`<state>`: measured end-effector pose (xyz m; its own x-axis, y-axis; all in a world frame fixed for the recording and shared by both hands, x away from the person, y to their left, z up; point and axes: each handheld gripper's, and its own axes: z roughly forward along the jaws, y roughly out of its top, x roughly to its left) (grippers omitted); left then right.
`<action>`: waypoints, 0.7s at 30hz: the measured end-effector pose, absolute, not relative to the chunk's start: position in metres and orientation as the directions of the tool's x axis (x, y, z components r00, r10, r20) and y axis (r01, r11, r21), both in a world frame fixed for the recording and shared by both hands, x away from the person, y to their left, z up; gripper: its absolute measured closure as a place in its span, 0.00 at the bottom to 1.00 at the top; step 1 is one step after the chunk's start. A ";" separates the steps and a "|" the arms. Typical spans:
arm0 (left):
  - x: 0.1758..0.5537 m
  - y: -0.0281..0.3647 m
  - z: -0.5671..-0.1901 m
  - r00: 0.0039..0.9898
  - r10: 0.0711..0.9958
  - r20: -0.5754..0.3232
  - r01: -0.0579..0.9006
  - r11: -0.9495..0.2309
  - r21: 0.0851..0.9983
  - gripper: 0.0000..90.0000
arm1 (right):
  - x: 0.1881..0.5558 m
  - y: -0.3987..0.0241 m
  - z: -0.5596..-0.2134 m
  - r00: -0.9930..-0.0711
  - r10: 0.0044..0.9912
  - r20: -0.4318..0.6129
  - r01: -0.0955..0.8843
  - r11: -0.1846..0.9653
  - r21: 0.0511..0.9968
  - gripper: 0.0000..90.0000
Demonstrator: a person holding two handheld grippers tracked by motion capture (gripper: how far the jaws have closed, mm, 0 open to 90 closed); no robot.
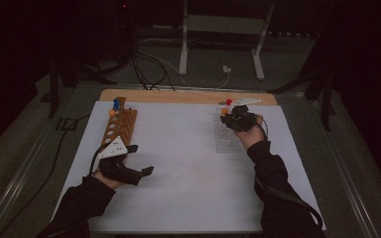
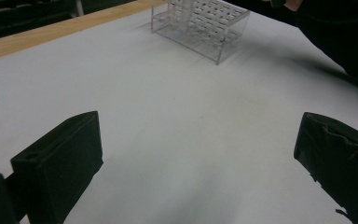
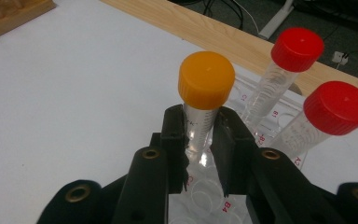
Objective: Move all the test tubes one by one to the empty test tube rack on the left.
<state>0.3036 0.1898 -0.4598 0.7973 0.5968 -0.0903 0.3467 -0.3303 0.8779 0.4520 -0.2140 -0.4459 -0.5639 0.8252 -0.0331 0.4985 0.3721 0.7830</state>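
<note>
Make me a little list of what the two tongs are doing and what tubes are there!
right tongs: shut on the orange-capped tube, just under its cap
left tongs: open, nothing between them, over the white table
red-capped tubes: two, standing in the clear rack beside the orange one
wooden rack: far left, holds a blue-capped and an orange-capped tube

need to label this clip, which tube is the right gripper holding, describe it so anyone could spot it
On the white table, find the clear rack at the far right. The right gripper is shut on a clear tube standing in it. Its cap is orange; the two tubes beside it have red caps.
</note>
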 end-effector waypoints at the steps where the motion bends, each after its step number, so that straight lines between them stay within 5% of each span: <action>1: 0.304 0.190 -0.460 0.798 0.596 -0.092 0.347 -0.330 0.878 0.02 | 0.452 -0.214 -0.445 -0.565 0.825 -0.032 0.495 0.369 0.787 0.84; 21: 0.304 0.189 -0.458 0.800 0.592 -0.095 0.349 -0.330 0.877 0.02 | 0.434 -0.216 -0.395 -0.585 0.808 -0.077 0.401 0.370 0.838 0.84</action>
